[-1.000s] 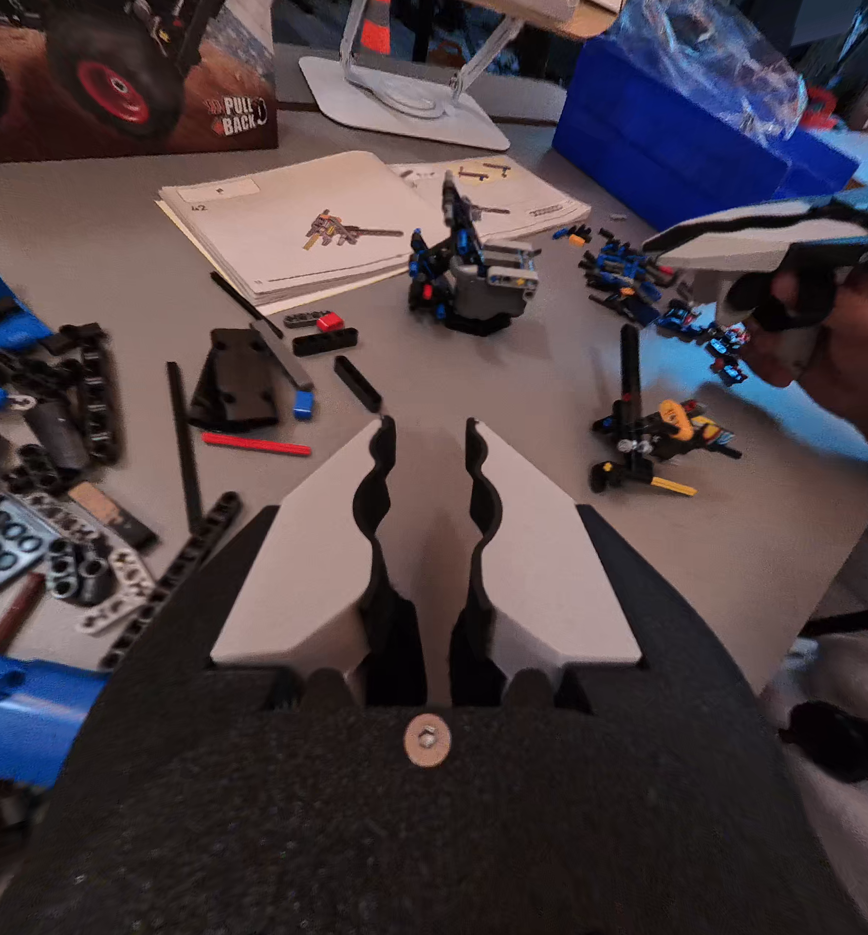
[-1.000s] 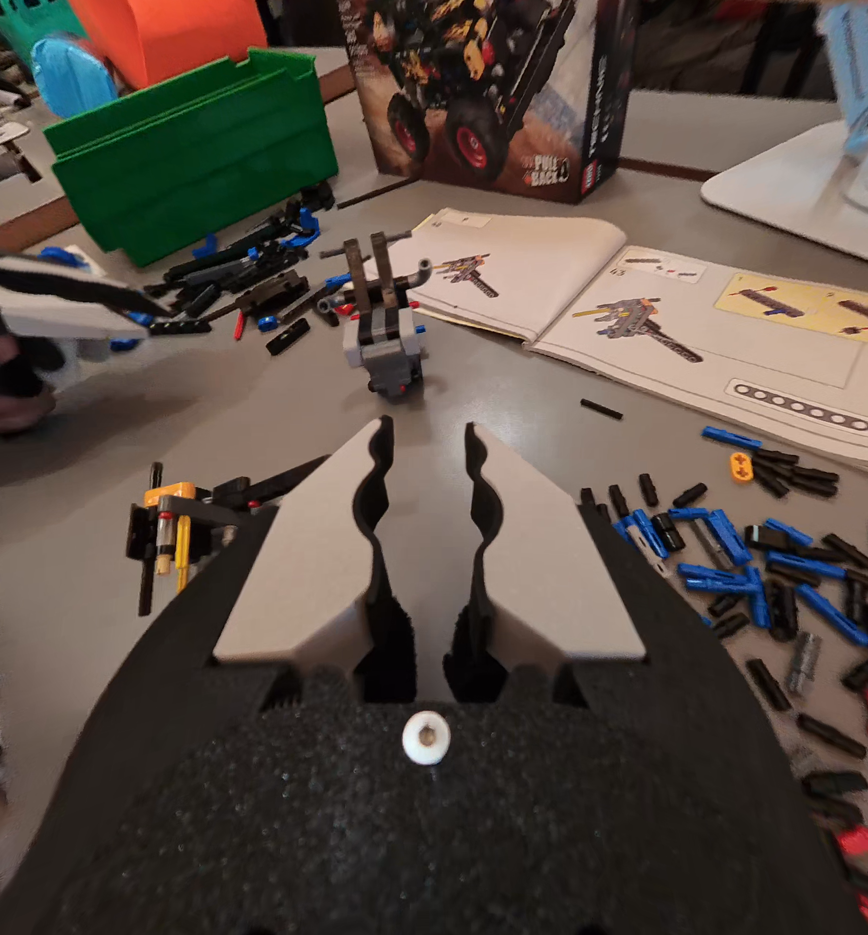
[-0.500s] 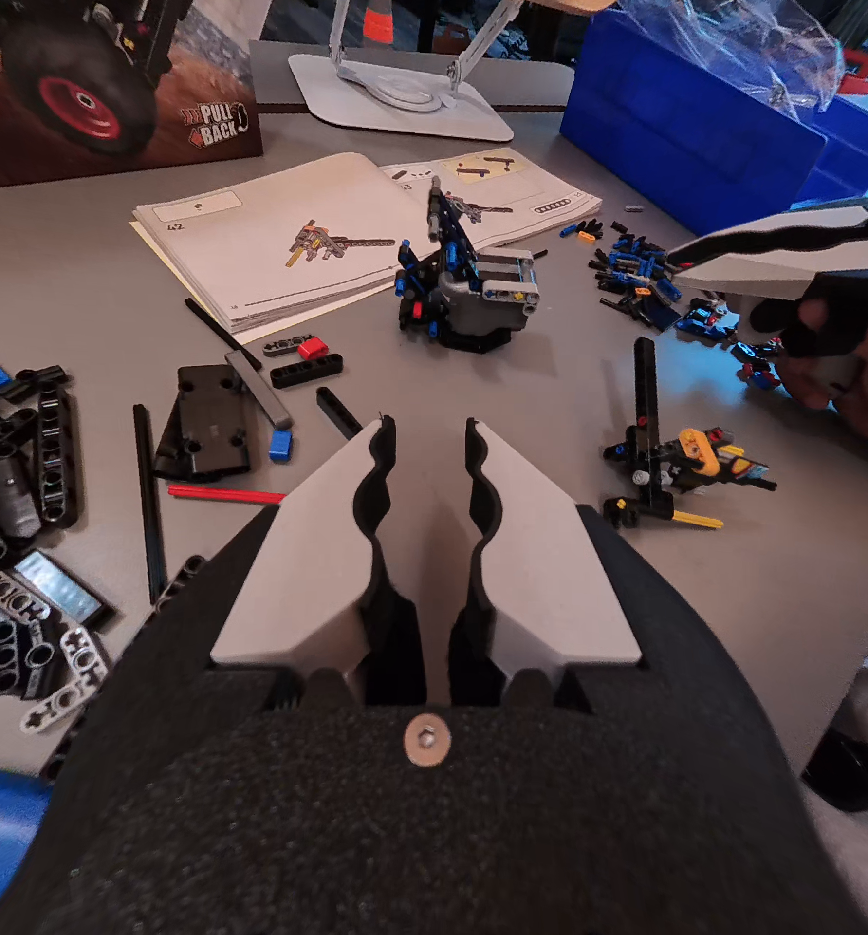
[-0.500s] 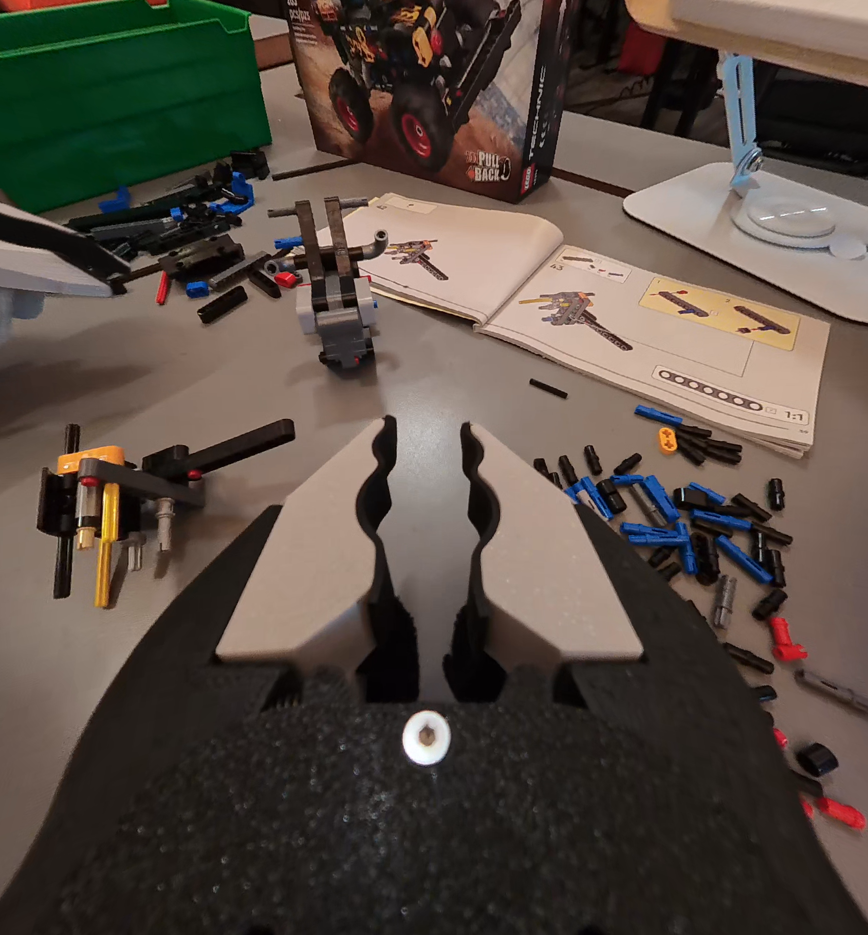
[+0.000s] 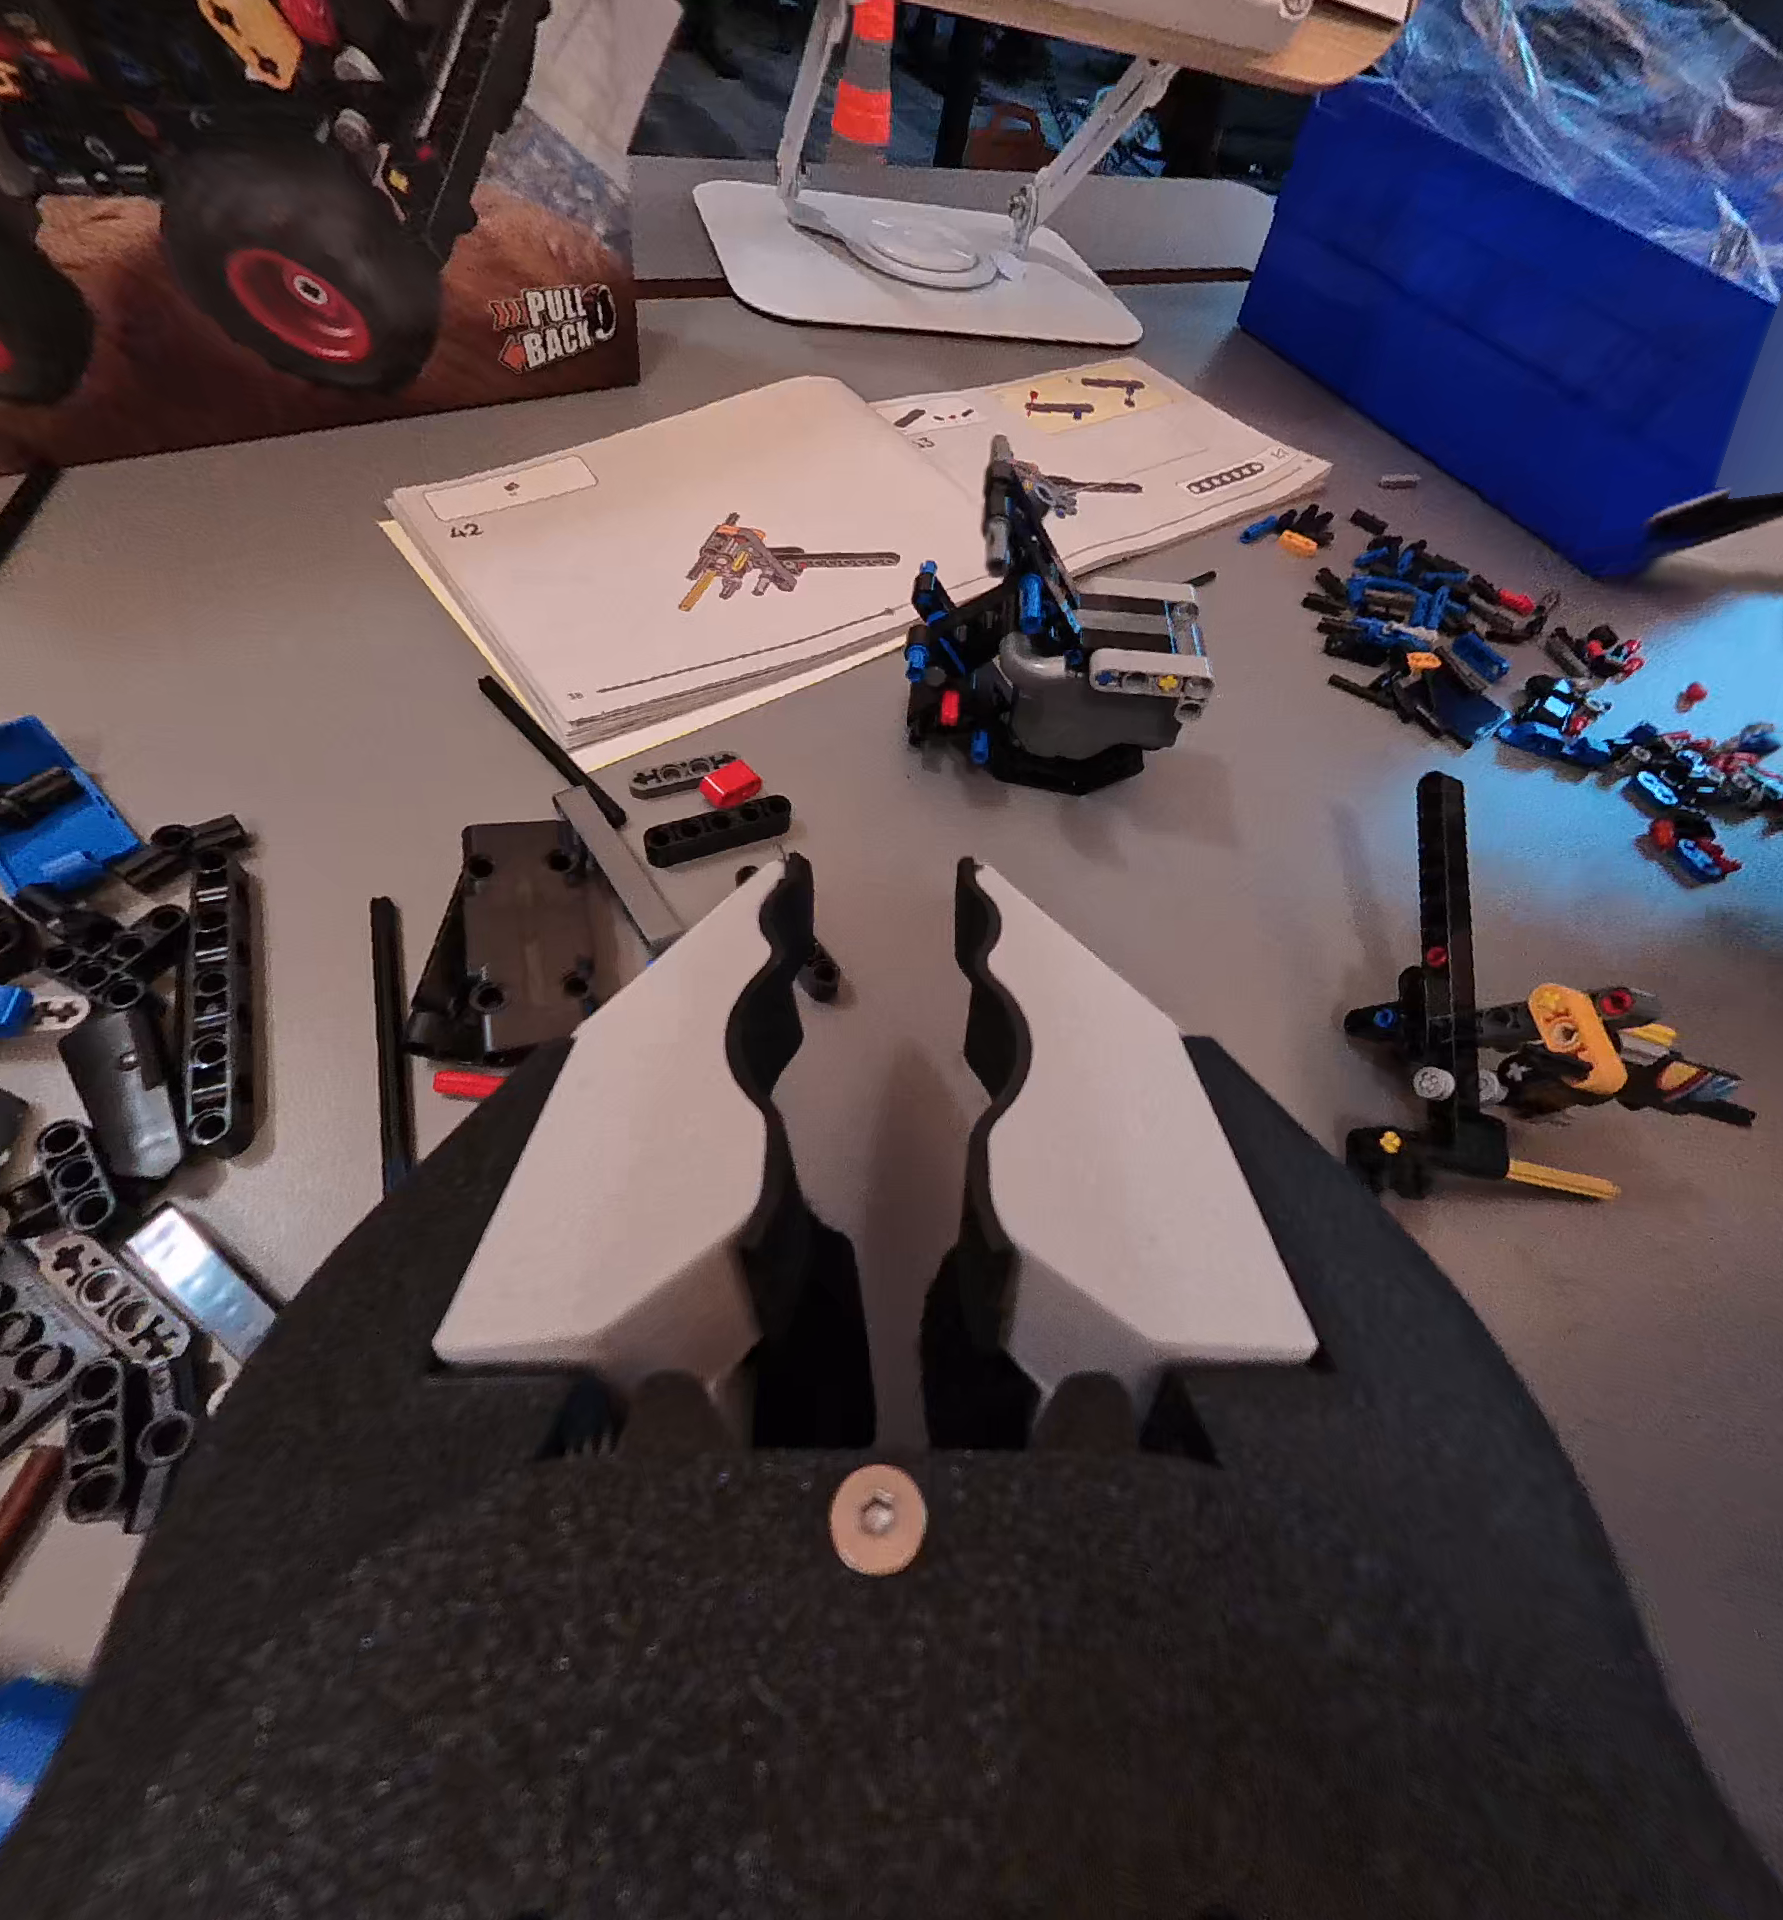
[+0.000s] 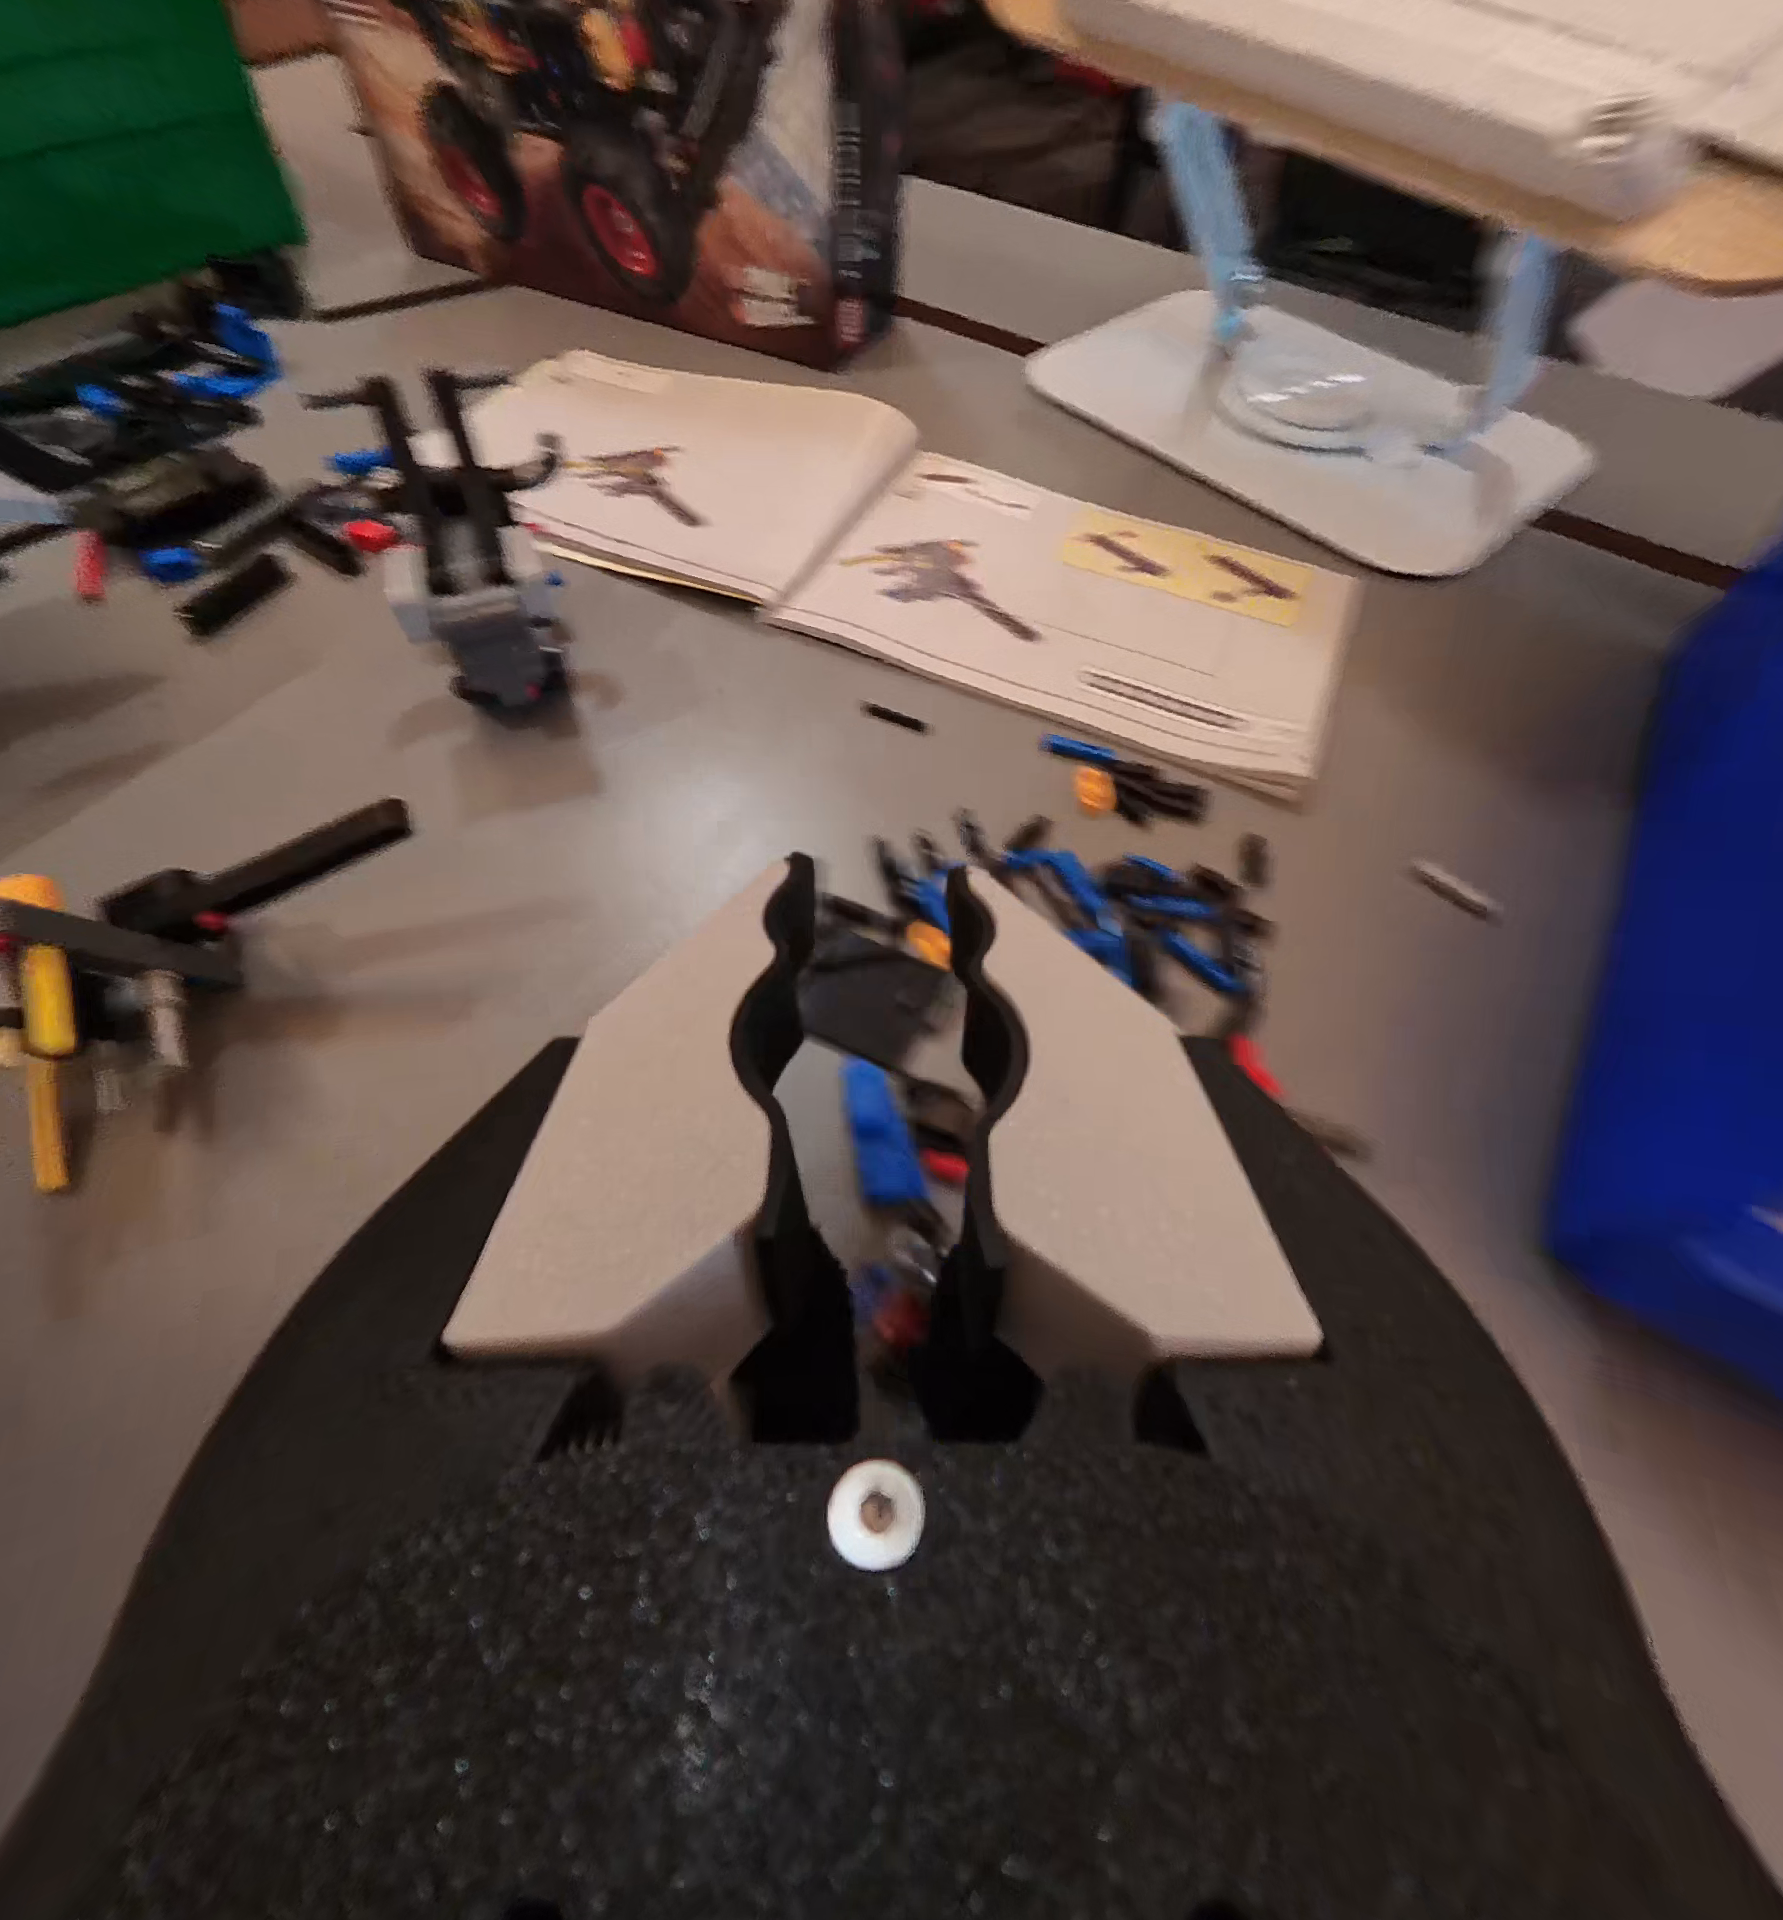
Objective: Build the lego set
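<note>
A grey, black and blue lego assembly point(image 5: 1058, 665) stands mid-table in front of the open instruction booklet point(image 5: 762, 540); it also shows in the right wrist view point(image 6: 476, 597). A smaller black and yellow sub-assembly point(image 5: 1489, 1049) lies to the right, and shows at the left in the right wrist view point(image 6: 87, 987). My left gripper point(image 5: 876, 883) is open and empty above the table, beside loose black beams. My right gripper point(image 6: 876, 883) is open and empty, low over a pile of small blue and black pins point(image 6: 1105, 914). The right wrist view is blurred.
Loose black and blue parts point(image 5: 108, 1018) crowd the left side. The set's box point(image 5: 243, 208) stands at the back left. A white stand base point(image 5: 918, 260) sits behind the booklet. A blue bin point(image 5: 1552, 312) is at the right, a green bin point(image 6: 87, 156) far left.
My right gripper has swung right and down over the pin pile, leaving the left wrist view almost entirely. My left gripper has shifted slightly, keeping its jaws open.
</note>
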